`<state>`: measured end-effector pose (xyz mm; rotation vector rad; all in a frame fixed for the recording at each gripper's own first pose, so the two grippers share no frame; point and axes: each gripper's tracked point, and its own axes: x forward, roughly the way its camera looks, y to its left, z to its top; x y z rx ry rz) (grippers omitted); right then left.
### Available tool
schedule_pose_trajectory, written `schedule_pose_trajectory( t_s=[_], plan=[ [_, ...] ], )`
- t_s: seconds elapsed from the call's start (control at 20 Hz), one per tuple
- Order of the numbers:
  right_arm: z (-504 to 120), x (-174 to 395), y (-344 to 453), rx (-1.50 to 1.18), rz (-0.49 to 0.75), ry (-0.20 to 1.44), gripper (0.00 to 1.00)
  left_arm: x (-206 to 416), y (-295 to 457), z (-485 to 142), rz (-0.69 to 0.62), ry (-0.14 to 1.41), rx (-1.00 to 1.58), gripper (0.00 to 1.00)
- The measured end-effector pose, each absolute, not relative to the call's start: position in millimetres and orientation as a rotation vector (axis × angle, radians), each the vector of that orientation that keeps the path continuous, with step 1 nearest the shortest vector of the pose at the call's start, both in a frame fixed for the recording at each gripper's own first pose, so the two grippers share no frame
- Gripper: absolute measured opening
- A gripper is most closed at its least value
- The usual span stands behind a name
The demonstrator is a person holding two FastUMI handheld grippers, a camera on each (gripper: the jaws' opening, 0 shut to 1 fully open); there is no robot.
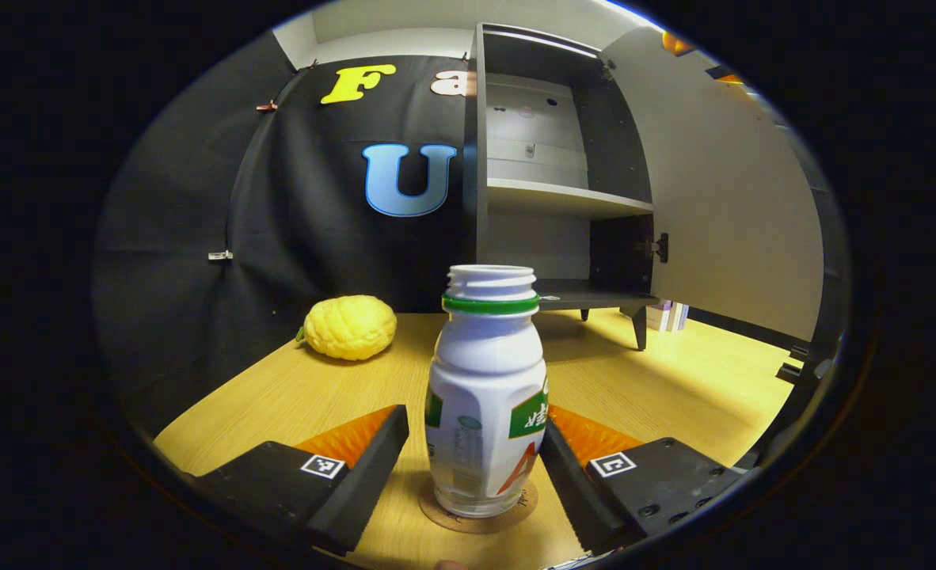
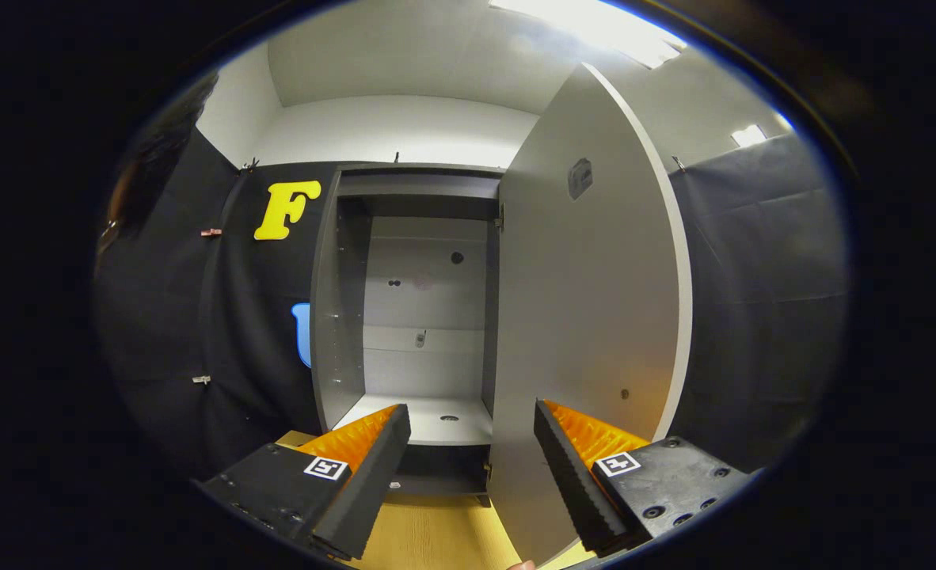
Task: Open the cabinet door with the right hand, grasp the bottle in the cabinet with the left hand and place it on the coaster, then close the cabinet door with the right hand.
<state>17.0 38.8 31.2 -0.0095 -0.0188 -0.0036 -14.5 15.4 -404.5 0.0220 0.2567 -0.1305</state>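
A white bottle (image 1: pixel 484 396) with a green neck ring and no cap stands upright on a round brown coaster (image 1: pixel 476 521) on the wooden table (image 1: pixel 674 380). My left gripper (image 1: pixel 472 443) is open around the bottle's lower body; a small gap shows at the left finger, while the right finger sits at the bottle's side. Behind it, the grey cabinet (image 1: pixel 563 206) has its door (image 1: pixel 729 206) swung wide to the right. In the right gripper view, my right gripper (image 2: pixel 472 451) is open, with the lower edge of the open door (image 2: pixel 587 301) between its fingers. The cabinet shelves (image 2: pixel 424 301) are bare.
A bumpy yellow fruit (image 1: pixel 349 326) lies on the table to the left, near the black cloth wall. A small pale box (image 1: pixel 668 315) stands behind the cabinet leg, under the door. Bare tabletop (image 2: pixel 436 538) lies in front of the cabinet.
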Motion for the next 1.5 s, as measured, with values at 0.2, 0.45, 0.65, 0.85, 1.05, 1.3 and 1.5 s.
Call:
schedule_pose_trajectory(
  t_s=[0.2, 0.45, 0.65, 0.85, 1.05, 1.3, 1.5],
  plan=[
    [24.7, 17.5, 43.2, 0.015, 0.024, -0.017, 0.98, -26.1, 12.6, -393.1, -0.152, 0.274, 0.032, 0.96],
    [17.1, 14.2, 52.5, 0.026, 0.075, -0.014, 0.97, -41.5, 10.2, -346.1, -0.178, 0.268, 0.043, 0.96],
    [11.6, 13.4, 55.7, -0.008, 0.089, -0.015, 0.98, -47.4, 16.4, -284.5, -0.158, 0.25, 0.042, 0.96],
    [1.1, 10.2, 63.7, 0.004, 0.136, 0.017, 0.97, -46.3, 23.8, -215.9, -0.108, 0.223, 0.039, 0.96],
    [-7.8, 7.4, 53.2, -0.038, 0.129, 0.043, 0.98, -42.0, 22.0, -156.9, -0.061, 0.21, 0.017, 0.96],
    [-3.6, -10.6, 38.5, -0.048, 0.154, 0.026, 0.98, -33.9, 14.7, -101.8, -0.003, 0.178, 0.001, 0.95],
    [-0.4, -30.4, 11.6, -0.018, 0.173, 0.021, 0.97, -24.5, 0.3, -86.5, 0.022, 0.163, 0.005, 0.96]
  ],
)
